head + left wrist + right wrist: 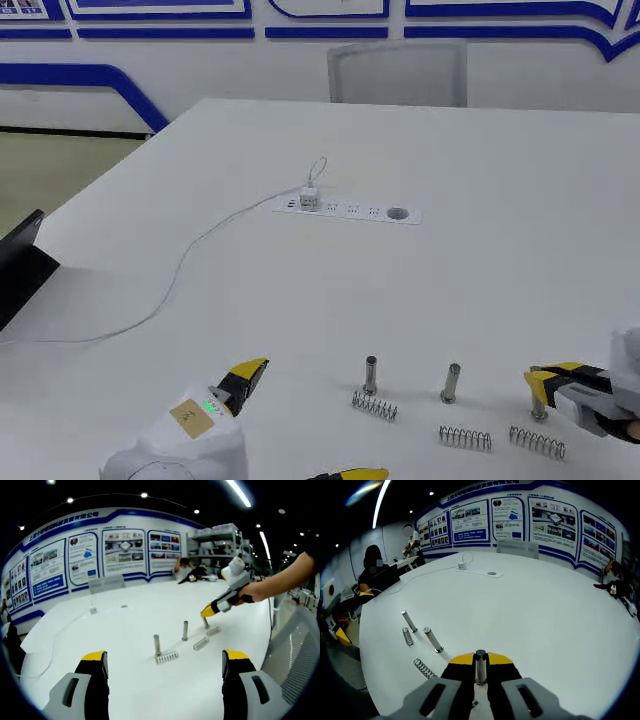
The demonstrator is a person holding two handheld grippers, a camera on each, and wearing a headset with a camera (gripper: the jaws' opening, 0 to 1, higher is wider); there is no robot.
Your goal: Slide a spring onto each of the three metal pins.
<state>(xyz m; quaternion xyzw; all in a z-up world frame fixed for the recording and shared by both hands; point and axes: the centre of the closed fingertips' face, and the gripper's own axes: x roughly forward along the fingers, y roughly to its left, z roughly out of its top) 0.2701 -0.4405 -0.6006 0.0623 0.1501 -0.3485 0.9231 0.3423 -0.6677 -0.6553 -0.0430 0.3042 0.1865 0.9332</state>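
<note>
Three short metal pins stand upright in a row near the front of the white table (450, 290): left pin (371, 375), middle pin (452, 383), right pin (539, 409). A loose spring lies in front of each: left spring (375, 405), middle spring (465, 437), right spring (537, 442). My right gripper (545, 380) is at the right pin; its own view shows the yellow-tipped jaws shut on that pin (480, 666). My left gripper (165, 656) is open, jaws wide apart, facing the left pin (157, 645) and the left spring (166, 656) from a short distance.
A white power strip (347, 210) with a plugged charger and a long white cable (180, 270) lies mid-table. A grey chair (398, 72) stands beyond the far edge. A dark slanted object (20, 265) sits at the left edge.
</note>
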